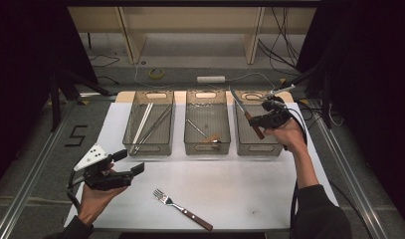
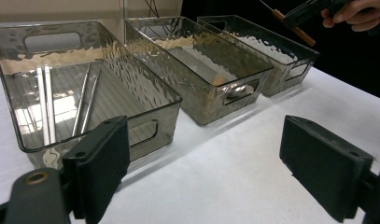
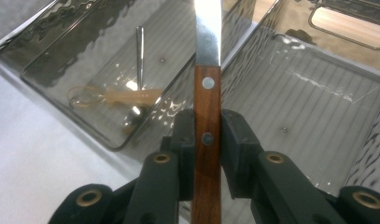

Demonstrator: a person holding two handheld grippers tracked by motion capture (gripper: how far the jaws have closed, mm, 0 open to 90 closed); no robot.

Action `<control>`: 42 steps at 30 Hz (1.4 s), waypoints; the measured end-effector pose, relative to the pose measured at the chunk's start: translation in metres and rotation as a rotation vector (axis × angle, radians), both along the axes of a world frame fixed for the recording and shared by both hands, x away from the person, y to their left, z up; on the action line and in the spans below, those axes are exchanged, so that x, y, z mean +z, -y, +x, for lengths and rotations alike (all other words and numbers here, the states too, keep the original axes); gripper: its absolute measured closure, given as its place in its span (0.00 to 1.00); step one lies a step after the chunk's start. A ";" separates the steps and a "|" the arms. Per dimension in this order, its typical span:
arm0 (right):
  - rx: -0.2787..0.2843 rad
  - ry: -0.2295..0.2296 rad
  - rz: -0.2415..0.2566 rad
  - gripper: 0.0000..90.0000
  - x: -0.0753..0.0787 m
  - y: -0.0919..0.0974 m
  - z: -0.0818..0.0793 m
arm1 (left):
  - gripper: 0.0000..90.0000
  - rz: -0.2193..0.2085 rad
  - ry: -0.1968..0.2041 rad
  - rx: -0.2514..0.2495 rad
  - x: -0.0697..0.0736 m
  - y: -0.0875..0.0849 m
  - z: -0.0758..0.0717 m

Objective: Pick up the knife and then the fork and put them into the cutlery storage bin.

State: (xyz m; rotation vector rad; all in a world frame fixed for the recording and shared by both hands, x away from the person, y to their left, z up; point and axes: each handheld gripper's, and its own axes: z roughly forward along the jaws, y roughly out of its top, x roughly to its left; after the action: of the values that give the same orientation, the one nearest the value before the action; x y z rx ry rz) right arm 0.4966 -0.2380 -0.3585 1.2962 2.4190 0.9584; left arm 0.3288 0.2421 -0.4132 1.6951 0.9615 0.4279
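My right gripper [image 1: 259, 122] is shut on the wooden handle of a knife [image 3: 207, 93], whose steel blade points up and away over the right bin [image 1: 257, 124]. That knife [image 1: 245, 112] hangs above the bin's left wall. In the right gripper view both pads [image 3: 185, 140] press on the handle, and the bin floor below looks bare. My left gripper [image 1: 128, 162] rests open above the white mat [image 1: 240, 184] at the near left, nothing between its pads [image 2: 103, 163]. A fork [image 1: 182, 209] with a wooden handle lies on the mat near the front edge.
Three smoky clear bins stand in a row at the mat's far side. The left bin [image 1: 150, 124] holds long metal chopsticks. A metal spoon and a wooden spoon lie in the middle bin [image 1: 206, 124]. Cables, a tape roll and a wooden shelf frame sit beyond the table.
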 end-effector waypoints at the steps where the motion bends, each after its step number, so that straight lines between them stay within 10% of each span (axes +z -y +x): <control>1: -0.006 -0.001 0.003 0.86 0.000 0.000 0.001 | 0.17 0.000 0.000 0.000 0.000 0.000 0.000; 42: -0.172 -0.083 -0.055 0.86 -0.027 -0.002 0.031 | 0.17 -0.004 0.007 0.000 0.001 -0.001 -0.001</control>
State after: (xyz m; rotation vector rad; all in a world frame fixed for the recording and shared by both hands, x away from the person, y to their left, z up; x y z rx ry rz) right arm 0.5276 -0.2356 -0.3858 1.5234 2.3293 0.8020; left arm 0.3279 0.2426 -0.4124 1.6893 0.9570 0.4313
